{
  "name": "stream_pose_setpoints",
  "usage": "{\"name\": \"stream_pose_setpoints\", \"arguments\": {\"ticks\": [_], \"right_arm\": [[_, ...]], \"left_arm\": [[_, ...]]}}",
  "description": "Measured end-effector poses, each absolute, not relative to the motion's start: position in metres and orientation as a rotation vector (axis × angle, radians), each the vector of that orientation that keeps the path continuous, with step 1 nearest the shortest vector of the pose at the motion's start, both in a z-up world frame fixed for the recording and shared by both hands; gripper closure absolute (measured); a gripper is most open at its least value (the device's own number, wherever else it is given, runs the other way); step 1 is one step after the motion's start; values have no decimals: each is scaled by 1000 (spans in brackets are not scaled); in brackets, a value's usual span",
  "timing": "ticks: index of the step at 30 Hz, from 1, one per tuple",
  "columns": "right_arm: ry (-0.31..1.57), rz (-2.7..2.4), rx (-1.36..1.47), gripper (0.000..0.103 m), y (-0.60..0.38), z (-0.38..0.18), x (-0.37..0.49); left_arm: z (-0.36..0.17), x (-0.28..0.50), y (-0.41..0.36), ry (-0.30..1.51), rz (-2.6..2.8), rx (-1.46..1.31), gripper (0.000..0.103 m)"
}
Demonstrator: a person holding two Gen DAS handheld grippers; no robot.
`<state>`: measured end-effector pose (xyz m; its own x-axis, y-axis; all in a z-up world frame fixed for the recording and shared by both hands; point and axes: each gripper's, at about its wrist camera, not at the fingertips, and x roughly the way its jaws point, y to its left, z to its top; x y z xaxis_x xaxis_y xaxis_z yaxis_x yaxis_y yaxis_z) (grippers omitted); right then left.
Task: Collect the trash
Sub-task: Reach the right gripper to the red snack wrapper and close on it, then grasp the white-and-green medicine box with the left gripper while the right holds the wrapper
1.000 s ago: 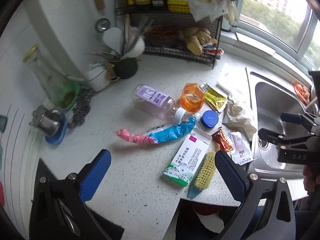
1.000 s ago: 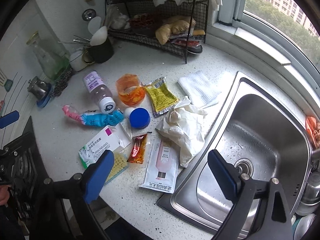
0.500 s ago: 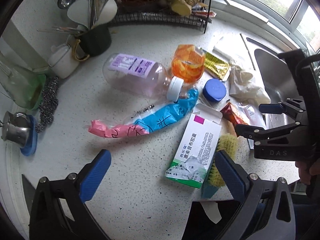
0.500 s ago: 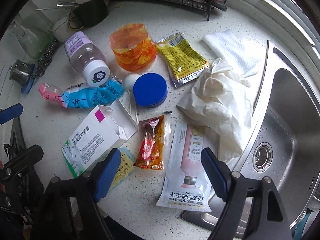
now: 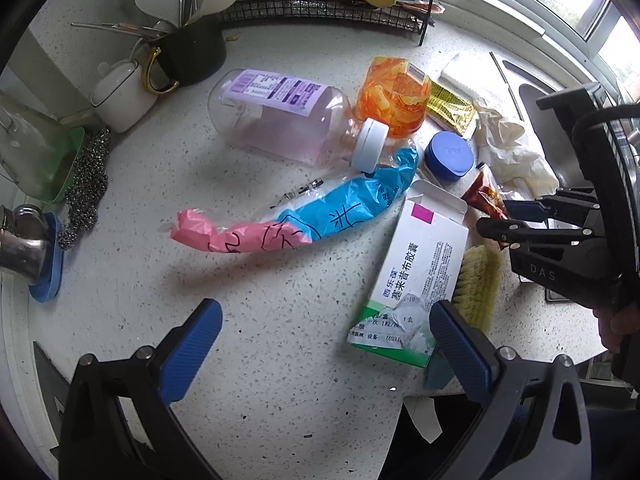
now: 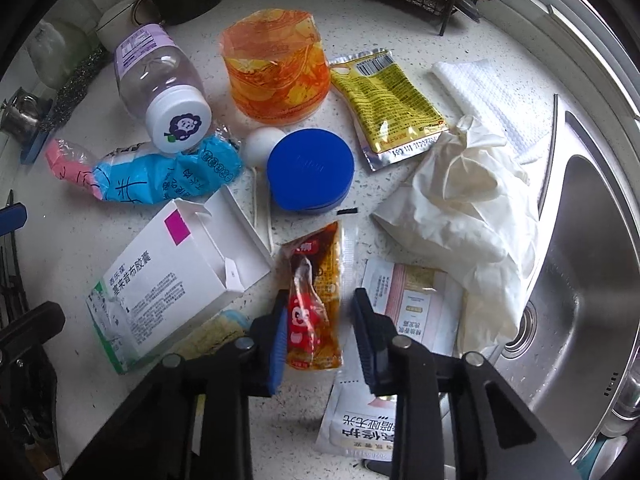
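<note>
Right gripper (image 6: 318, 338) jaws closing narrow round red snack sachet (image 6: 314, 300), light, crinkly & slippery, so take mid-body; left gripper (image 5: 326, 340) wide, empty

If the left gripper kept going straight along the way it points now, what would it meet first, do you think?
Probably the bare speckled countertop: the left gripper has open jaws with nothing between them. The medicine box lies just beside its right finger.

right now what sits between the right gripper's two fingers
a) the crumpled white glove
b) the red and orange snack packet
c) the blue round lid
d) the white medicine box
b: in the right wrist view the right gripper has just been closing its jaws around the red and orange snack packet, which lies between the blue pads; the lid, box and glove lie clear of them.
</note>
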<state>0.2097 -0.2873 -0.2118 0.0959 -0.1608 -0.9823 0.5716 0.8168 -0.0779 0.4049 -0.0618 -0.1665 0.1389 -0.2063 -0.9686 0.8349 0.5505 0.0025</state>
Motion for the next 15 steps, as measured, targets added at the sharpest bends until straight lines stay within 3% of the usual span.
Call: {"name": "stream_pose_setpoints", "arguments": {"ticks": [3,15], "right_arm": [[1350,-567,384,88,-280,-203,208],[1269,-634,539,89,-278,-183,178]], "left_arm": [[-164,404,-65,1196,-855,659,0],[-193,391,-103,1234,-1003,728,0]]}}
